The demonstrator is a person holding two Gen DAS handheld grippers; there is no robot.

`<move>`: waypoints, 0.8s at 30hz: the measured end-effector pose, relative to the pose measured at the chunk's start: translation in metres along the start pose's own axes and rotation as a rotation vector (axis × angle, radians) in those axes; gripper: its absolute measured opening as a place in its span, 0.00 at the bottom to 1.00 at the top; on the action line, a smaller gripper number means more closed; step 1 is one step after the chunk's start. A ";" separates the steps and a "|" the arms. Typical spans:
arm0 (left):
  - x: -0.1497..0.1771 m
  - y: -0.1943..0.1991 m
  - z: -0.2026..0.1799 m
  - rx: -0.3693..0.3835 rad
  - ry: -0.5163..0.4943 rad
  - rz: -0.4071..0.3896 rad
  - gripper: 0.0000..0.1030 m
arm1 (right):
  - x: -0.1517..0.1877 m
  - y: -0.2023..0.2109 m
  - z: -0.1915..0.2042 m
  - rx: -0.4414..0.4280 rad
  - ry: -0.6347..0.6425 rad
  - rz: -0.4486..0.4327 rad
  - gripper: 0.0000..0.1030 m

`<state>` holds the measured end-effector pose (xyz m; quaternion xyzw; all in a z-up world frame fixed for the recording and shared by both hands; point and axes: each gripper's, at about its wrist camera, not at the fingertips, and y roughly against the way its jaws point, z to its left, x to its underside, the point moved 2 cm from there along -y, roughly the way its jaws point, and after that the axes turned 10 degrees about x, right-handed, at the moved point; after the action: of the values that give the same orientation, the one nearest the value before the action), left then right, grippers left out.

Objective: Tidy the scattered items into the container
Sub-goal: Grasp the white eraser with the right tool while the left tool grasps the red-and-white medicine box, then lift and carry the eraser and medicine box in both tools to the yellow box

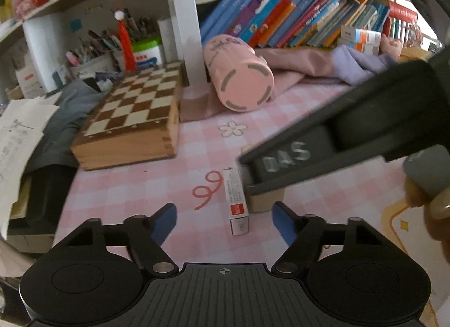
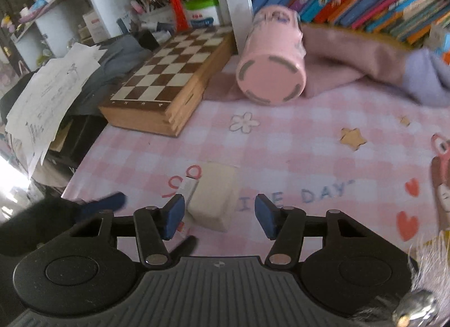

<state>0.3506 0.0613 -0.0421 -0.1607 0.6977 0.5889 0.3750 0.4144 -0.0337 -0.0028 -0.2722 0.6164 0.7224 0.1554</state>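
My left gripper (image 1: 224, 221) stands apart over the slim carton (image 1: 235, 200); my right gripper (image 2: 220, 215), also apart, brackets the cream block (image 2: 214, 196) beside it. Risk: colliding tools, since the two items apparently touch. The pink container (image 2: 271, 65) lies tipped, well apart.

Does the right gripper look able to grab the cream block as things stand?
Probably yes: the right gripper is open with the cream block partly between its fingers; only the small box crowds the left.
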 end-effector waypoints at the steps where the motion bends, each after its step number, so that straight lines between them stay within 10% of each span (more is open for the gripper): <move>1: 0.000 -0.003 0.000 0.001 0.002 0.005 0.63 | -0.001 -0.004 0.001 0.002 -0.007 0.009 0.48; 7: -0.003 -0.011 0.004 0.007 0.000 0.021 0.43 | -0.004 -0.005 -0.009 -0.019 -0.051 0.002 0.29; 24: -0.009 -0.030 0.008 -0.001 -0.018 0.074 0.13 | -0.009 -0.025 0.001 -0.021 -0.038 0.049 0.24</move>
<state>0.3787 0.0592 -0.0570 -0.1297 0.6993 0.6042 0.3593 0.4356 -0.0269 -0.0170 -0.2448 0.6123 0.7374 0.1464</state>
